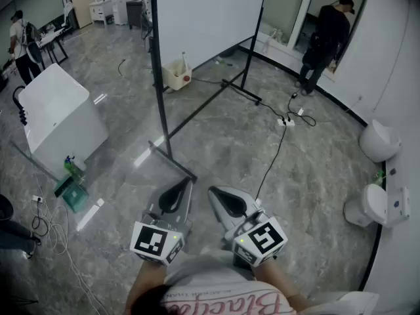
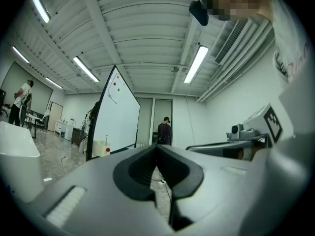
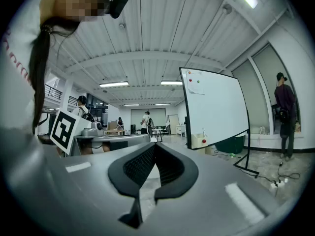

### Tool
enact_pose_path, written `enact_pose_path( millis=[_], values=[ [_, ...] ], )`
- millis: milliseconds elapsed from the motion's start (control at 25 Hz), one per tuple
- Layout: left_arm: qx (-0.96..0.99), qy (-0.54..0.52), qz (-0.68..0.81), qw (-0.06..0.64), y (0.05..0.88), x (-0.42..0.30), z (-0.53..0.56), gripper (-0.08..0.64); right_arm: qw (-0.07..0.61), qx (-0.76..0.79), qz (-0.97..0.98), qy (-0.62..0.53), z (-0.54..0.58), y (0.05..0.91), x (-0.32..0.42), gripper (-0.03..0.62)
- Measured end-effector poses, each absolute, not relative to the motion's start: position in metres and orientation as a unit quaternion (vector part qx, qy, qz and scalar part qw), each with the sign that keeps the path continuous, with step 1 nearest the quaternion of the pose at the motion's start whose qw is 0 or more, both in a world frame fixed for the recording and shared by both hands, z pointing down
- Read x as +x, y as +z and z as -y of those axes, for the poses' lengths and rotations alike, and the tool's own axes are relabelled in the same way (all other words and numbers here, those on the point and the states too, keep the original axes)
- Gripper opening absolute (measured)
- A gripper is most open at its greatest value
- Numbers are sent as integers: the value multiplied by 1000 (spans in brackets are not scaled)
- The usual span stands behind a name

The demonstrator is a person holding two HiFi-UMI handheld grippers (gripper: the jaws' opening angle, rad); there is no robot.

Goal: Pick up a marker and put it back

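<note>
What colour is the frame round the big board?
Black, around the white whiteboard; the right gripper view shows it best.

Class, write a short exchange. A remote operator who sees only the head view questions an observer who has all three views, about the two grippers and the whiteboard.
Operator: From above I can't judge the jaws. Is either gripper holding anything?
Observer: No. The left gripper and the right gripper each have their jaws together, with nothing between them.
Operator: The whiteboard's top is cut off for me. Is anything up there?
Observer: A few small coloured dots sit near one upper corner of its face.
</note>
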State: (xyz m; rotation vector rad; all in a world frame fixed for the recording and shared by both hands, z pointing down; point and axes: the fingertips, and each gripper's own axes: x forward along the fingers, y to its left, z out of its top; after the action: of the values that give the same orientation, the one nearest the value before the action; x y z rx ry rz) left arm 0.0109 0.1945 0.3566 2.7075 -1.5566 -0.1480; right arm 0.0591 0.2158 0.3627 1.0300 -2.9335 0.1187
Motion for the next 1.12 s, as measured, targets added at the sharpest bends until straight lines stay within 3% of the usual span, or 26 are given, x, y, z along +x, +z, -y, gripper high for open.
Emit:
enact_pose_path(
  millis=[560, 1120],
  values=[
    [856, -46, 515, 20, 368, 8, -153, 0, 29, 313, 949, 34, -171, 372, 51, 0],
    [863, -70, 501, 14, 354, -55, 5, 0, 41, 335, 941, 37, -11, 368, -14, 2]
  ],
)
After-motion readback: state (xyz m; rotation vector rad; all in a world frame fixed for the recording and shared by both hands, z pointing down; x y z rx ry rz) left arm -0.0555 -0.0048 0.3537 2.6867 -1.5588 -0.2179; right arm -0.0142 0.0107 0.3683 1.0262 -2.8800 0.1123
